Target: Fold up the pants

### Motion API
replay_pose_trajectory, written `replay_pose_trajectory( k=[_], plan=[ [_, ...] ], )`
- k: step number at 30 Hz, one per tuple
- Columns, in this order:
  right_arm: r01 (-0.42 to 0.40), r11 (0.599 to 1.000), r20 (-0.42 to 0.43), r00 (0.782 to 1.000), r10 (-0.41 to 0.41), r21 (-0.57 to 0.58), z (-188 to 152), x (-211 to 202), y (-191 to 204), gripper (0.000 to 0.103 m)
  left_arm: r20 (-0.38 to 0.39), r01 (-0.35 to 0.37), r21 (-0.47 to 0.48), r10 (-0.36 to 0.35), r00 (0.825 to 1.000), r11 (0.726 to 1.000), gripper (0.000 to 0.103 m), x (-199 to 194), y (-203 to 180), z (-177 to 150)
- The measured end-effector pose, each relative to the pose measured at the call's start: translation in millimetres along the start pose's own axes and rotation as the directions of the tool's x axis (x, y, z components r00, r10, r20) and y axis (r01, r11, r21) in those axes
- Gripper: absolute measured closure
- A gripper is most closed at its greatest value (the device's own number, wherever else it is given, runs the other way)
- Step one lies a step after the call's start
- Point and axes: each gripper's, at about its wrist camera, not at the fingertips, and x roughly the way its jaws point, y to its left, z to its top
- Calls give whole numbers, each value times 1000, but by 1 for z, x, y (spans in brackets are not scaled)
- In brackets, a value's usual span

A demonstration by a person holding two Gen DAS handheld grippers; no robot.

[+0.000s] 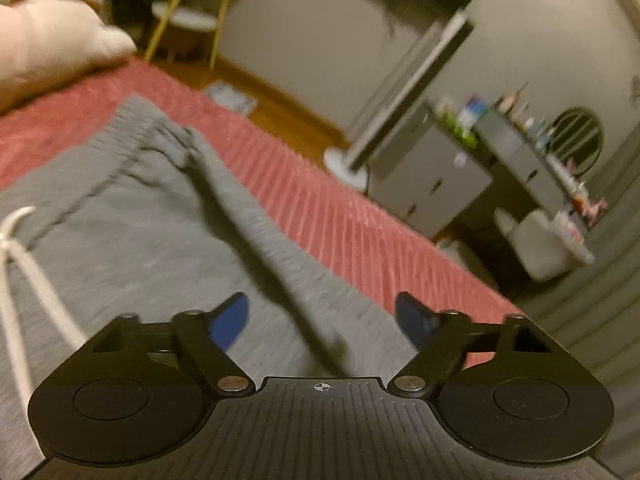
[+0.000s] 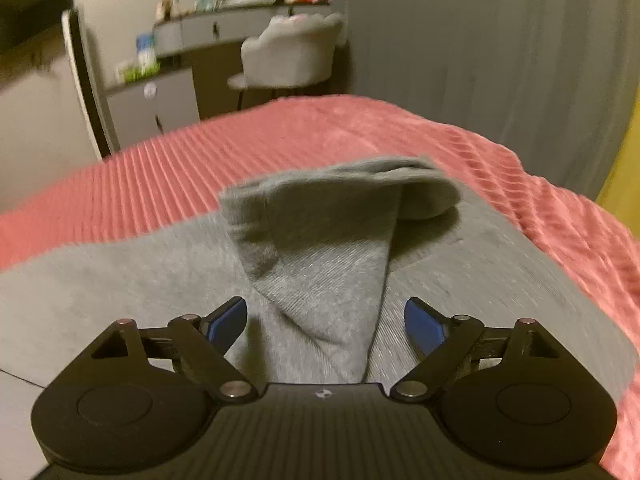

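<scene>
grey pants (image 1: pixel 132 248) spread on the red bedspread (image 1: pixel 320 200), both grippers released.

i see the pants fill the lower centre of both views; a raised fold of the fabric (image 2: pixel 332 248) stands between my right gripper's (image 2: pixel 326 322) parted blue pads, untouched. left gripper (image 1: pixel 322 320) also stands wide, nothing clamped. white drawstring (image 1: pixel 24 264) at left edge, pillow (image 1: pixel 52 40) upper left.

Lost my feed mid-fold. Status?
Left gripper open, empty. Right gripper open, raised flap of pants between jaws, unpinched. Pants on red blanket, nothing blocking.
</scene>
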Motion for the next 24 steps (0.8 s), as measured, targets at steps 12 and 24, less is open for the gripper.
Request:
replay_pose_trajectory(
  k=[12, 24],
  plan=[
    [-71, 979, -25, 997, 77, 189, 27, 16, -48, 96, -111, -56, -82, 47, 993, 995, 95, 46, -3, 43],
    [-418, 790, 332, 899, 287, 450, 18, -79, -187, 98, 99, 186, -2, -185, 978, 983, 94, -164, 26, -87]
  ],
)
